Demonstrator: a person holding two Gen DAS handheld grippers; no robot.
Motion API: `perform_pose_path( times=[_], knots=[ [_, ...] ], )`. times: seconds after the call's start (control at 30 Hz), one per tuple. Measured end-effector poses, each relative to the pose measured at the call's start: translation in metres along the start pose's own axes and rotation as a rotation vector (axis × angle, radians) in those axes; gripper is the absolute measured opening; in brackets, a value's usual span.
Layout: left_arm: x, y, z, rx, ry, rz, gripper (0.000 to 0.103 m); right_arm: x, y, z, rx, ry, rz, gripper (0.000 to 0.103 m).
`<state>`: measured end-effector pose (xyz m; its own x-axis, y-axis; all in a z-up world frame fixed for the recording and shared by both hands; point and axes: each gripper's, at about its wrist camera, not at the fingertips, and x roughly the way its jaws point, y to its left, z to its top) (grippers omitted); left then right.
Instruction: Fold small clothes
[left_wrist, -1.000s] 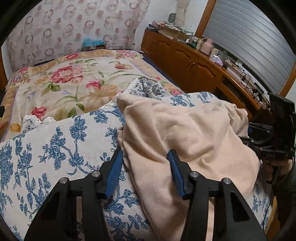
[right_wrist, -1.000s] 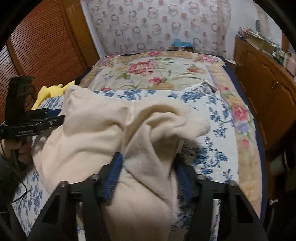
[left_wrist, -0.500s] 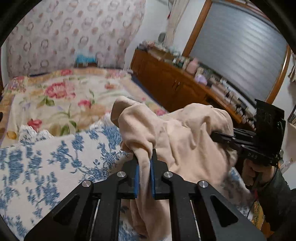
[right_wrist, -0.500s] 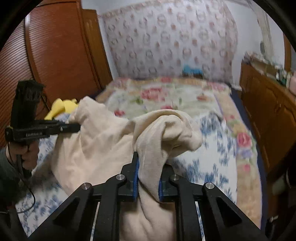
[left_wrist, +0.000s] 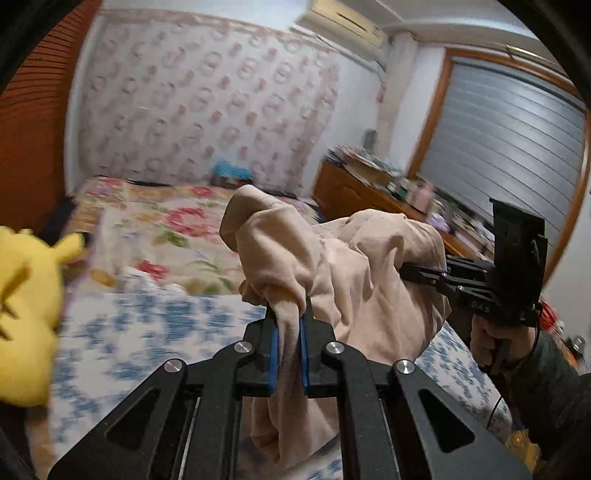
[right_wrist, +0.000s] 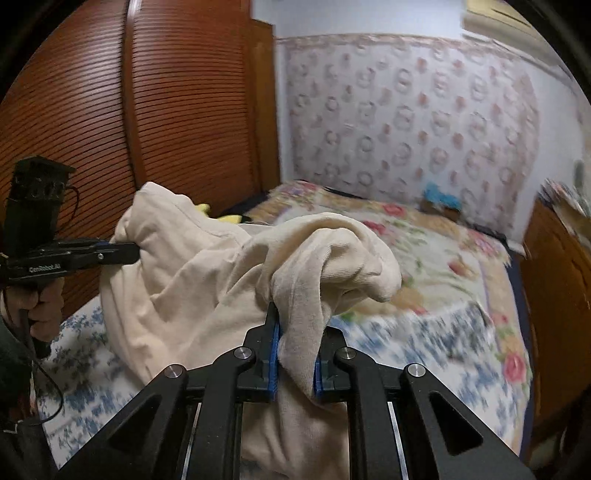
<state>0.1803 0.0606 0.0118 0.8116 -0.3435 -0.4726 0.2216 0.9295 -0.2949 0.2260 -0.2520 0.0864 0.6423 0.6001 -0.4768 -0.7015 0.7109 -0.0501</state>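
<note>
- Cream garment (left_wrist: 369, 291), one piece, hangs bunched between my two hand-held grippers, above the blue-flowered cover (left_wrist: 155, 332) on the bed (left_wrist: 159, 225).
- A second ago it lay heaped on that cover with both sets of jaws standing wide around folds of it; now it is lifted clear at both held points, and both views look higher into the room.
- Left hand-held gripper (left_wrist: 288, 325): jaws have just been closing, blue pads now pinch a fold of the garment.
- Right hand-held gripper (right_wrist: 295, 332): jaws have just been closing too, clamped on a thicker roll of the same cloth.
- Count: one garment, two hand-held grippers, one yellow plush toy (left_wrist: 26, 314).
- Left view alone shows the slatted window blind (left_wrist: 509, 147), the cluttered wooden dresser (left_wrist: 354, 192), the wall air conditioner (left_wrist: 343, 18), and my right hand (left_wrist: 495, 339) on its handle.
- Right view alone shows the ribbed wooden wardrobe doors (right_wrist: 147, 110) and my left hand (right_wrist: 44, 314) on its handle; the plush toy there is only a yellow sliver (right_wrist: 225, 218) behind the cloth.
- Both views are blurred across the bedding.
</note>
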Motion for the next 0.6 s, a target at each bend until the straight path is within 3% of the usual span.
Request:
perform_pose_path(
  times=[0.27,0.5,0.6],
  knots=[
    [-0.052,0.08,-0.031,-0.114,-0.056,0.216,0.009,0.098,0.059,0.071,-0.228,0.047,0.127,0.014],
    [-0.053,0.131,-0.083,-0.209,0.022,0.361,0.009,0.196,0.123,0.104,-0.447,0.119,0.164,0.014],
    [-0.05,0.144,-0.097,-0.24,0.041,0.39,0.009,0.232,0.147,0.108,-0.471,0.138,0.179,0.014]
  ],
)
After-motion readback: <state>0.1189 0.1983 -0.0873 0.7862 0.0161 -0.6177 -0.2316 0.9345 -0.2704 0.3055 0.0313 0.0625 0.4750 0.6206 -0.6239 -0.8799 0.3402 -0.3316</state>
